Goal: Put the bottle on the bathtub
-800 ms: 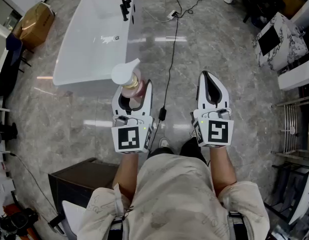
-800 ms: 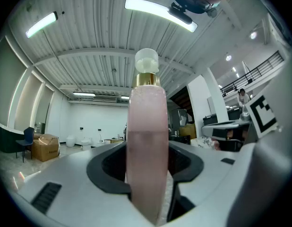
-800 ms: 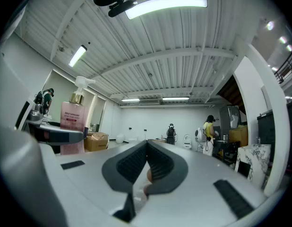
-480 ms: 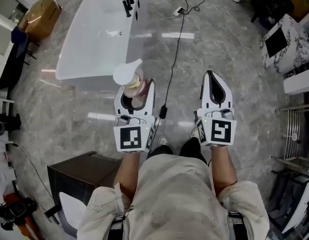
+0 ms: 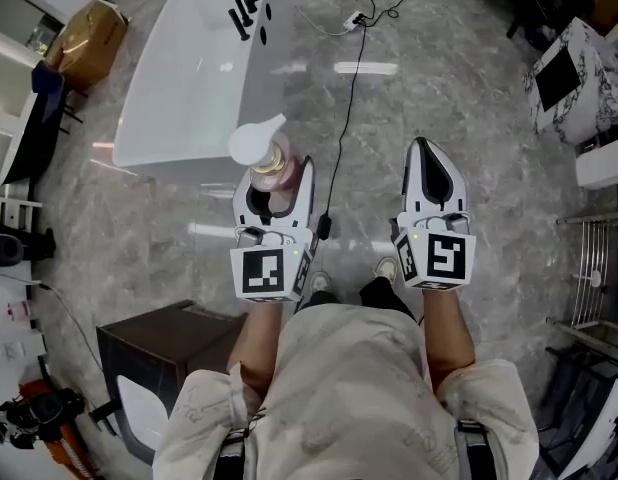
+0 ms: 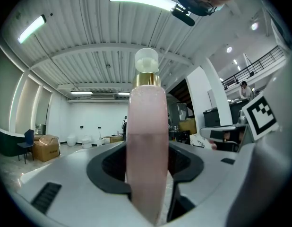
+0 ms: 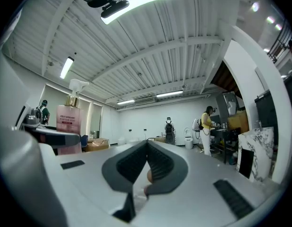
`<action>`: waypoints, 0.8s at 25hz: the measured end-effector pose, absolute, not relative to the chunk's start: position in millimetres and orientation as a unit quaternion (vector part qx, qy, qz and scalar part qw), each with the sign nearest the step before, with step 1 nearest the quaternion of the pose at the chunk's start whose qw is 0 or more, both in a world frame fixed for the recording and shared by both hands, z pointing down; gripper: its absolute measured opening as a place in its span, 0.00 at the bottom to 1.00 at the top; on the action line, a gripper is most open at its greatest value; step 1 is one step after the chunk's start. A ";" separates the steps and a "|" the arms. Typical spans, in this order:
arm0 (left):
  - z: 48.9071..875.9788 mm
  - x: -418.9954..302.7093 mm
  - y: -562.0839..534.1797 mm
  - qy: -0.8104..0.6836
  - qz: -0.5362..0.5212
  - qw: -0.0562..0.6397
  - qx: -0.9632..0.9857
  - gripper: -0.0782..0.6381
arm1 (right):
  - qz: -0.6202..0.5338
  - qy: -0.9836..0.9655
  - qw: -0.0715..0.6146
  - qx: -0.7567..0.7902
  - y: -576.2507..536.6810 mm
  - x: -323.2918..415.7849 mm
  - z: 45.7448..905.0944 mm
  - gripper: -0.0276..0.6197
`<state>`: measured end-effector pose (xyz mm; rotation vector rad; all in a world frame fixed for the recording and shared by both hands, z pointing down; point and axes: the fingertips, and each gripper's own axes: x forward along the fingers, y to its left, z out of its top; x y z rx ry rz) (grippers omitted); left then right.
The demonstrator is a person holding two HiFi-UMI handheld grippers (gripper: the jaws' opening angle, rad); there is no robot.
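A person stands on the grey marble floor (image 5: pixel 469 98) with two hand-held grippers raised. The left gripper (image 5: pixel 274 186) is clamped on the one bottle (image 5: pixel 268 164), which is pink with a gold collar and a white pump head. It is held upright in the air, just short of the near end of the single white bathtub (image 5: pixel 189 78). The right gripper view shows the bottle's label (image 7: pixel 67 119), pink with a red band and print too small to read. The right gripper (image 5: pixel 425 153) is pinched closed on nothing. One black tap fitting (image 5: pixel 247 3) stands on the tub's far rim. One black cable (image 5: pixel 341 118) crosses the open floor right of the tub. A dark cabinet (image 5: pixel 159 353) stands at the person's left. Three people (image 7: pixel 168 126) stand far off.
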<state>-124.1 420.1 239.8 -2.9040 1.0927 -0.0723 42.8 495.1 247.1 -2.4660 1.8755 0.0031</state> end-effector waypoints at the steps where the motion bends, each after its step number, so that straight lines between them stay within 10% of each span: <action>1: 238.7 -112.1 424.3 0.350 -0.024 0.020 -0.936 0.42 | -0.001 0.603 0.024 -0.798 500.4 55.7 247.8 0.03; 20: 234.9 8.3 477.4 0.370 -0.037 0.034 -0.928 0.42 | -0.009 0.607 0.050 -0.793 549.4 186.4 254.6 0.03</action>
